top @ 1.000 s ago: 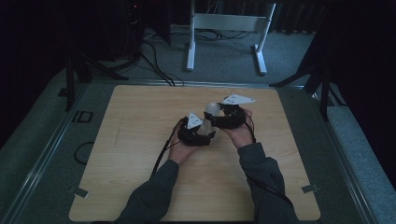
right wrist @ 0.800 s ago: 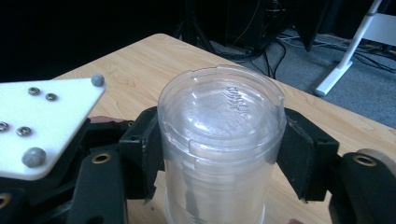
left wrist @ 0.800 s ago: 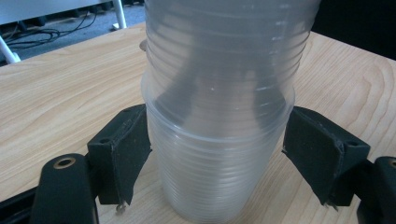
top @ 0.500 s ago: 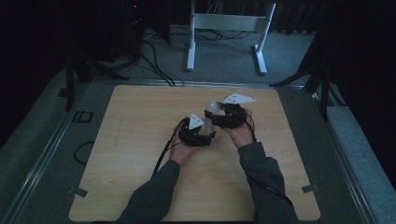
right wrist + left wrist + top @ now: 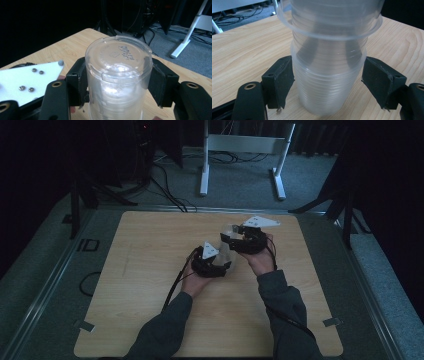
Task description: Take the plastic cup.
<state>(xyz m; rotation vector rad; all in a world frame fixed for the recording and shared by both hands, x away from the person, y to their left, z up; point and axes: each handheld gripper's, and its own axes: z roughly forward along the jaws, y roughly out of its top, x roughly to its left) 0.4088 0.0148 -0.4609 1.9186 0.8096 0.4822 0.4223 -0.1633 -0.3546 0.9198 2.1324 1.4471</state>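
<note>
- Left gripper [image 5: 328, 85]: jaws just closing, pads touching the clear plastic cup stack [image 5: 329, 75].
- Right gripper [image 5: 117, 82]: jaws just closing, clamped on stack's upper end.
- Below, wooden table [image 5: 150, 270].

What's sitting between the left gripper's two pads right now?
A stack of clear plastic cups, seen in the left gripper view; the pads press its ribbed sides.

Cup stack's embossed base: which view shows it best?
Right gripper view: the cup stack has its embossed closed end facing the camera, the pads of the right gripper flanking it. Left gripper view shows ribbed walls and rims. High view shows a small translucent blur.
</note>
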